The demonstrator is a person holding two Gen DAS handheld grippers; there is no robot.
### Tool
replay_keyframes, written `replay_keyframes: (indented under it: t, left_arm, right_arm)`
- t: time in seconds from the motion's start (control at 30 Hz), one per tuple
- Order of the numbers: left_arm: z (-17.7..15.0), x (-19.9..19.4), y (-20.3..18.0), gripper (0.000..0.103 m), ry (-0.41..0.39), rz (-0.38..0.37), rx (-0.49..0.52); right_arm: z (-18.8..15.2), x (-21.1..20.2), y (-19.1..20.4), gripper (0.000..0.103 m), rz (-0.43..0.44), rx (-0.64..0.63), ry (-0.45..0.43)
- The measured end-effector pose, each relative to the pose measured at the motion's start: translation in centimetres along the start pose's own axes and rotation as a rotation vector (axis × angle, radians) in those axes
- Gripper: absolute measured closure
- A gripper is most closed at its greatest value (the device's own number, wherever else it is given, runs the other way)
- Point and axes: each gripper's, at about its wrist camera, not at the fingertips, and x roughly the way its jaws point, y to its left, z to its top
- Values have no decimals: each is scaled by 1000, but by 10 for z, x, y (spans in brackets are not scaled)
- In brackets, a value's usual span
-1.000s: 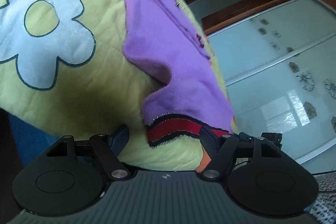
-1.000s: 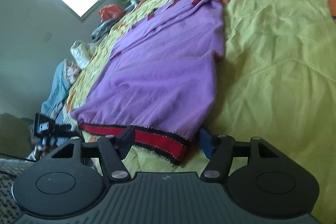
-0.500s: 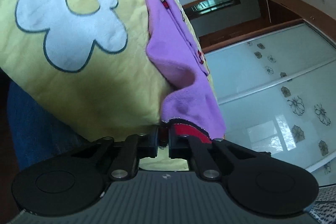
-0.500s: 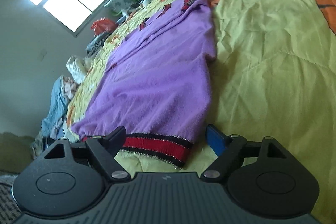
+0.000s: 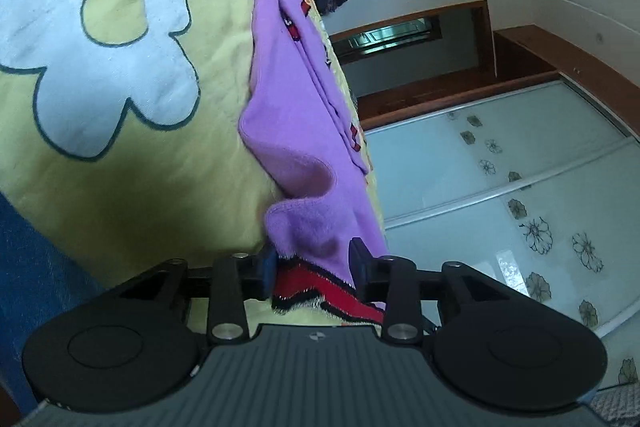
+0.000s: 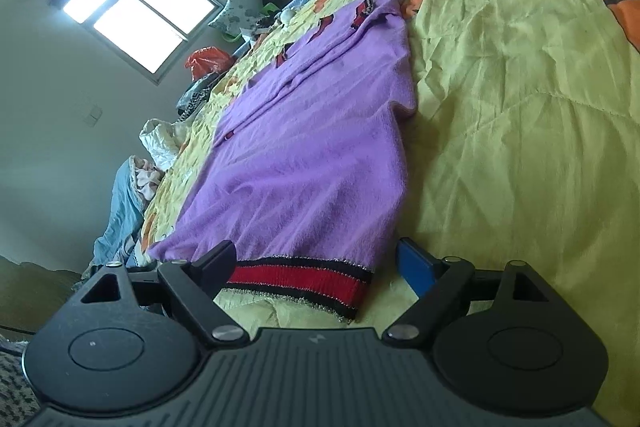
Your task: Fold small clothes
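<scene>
1. Lying flat on the yellow quilt (image 6: 520, 115), the purple sweater (image 6: 312, 155) has its red-and-black hem (image 6: 296, 283) at the near edge of the bed and its collar end far away.
2. Check the left gripper (image 5: 314, 269): its jaws are opening, with the bunched hem corner (image 5: 316, 291) between them. The left pad looks to be touching the cloth; the right one seems to stand just clear, so I judge the corner is not held.
3. Check the right gripper (image 6: 316, 263): its jaws are opening and already wide, straddling the hem's right corner without pressing on it. It grips nothing.
4. Judged step: take both hem corners so the near end can be carried toward the collar.
5. Slide each lower finger under the hem band, not just the fuzzy purple nap, so that both layers come up together.
6. Smooth the left corner first; it is rumpled into a hump, and a pinch there would likely lock in a crease.
7. Close both grippers at matching spots on the band, or the fold may land skewed.
8. Keep clear of the quilt; catching it along with the hem would drag it.
</scene>
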Motion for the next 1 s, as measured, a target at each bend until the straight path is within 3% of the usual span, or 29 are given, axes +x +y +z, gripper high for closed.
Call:
replay_keyframes:
  t: [0.03,0.13,0.23,0.53,0.57,0.63,0.7,0.73,0.77,0.8,0.93,1.0]
  left_arm:
    - [0,2,-2,71,4,4,11]
    - [0,9,-5,101,48,38,18]
    - [-2,12,-10,100,63,66,46]
    - [-2,13,-11,100,74,58,70]
    - [-1,14,-9,93,75,62,72]
    - [-2,16,-7,91,69,54,62]
    - [-2,17,-10,87,64,59,93]
    - [-2,18,-12,86,63,62,100]
    - [-1,18,-14,83,62,65,113]
    - [-1,17,-17,82,60,68,133]
    - [-3,16,-25,75,64,84,190]
    - [-2,15,-26,70,70,80,201]
  right_arm:
    - [-1,0,1,16,-2,-2,0]
    - [-3,-1,2,16,-9,-8,-2]
    - [-5,-2,3,16,-6,-7,-9]
    - [-10,-6,10,16,-58,-52,-17]
    - [-10,-5,9,16,-54,-55,-19]
    - [-8,0,12,17,-64,-81,-15]
    - [-6,6,15,28,-77,-109,-4]
    - [-5,8,16,45,-95,-118,-1]
    - [-4,11,16,74,-105,-117,17]
    - [-4,15,13,86,-110,-114,40]
    - [-6,15,10,98,-115,-119,34]
    - [-8,13,13,99,-111,-120,10]
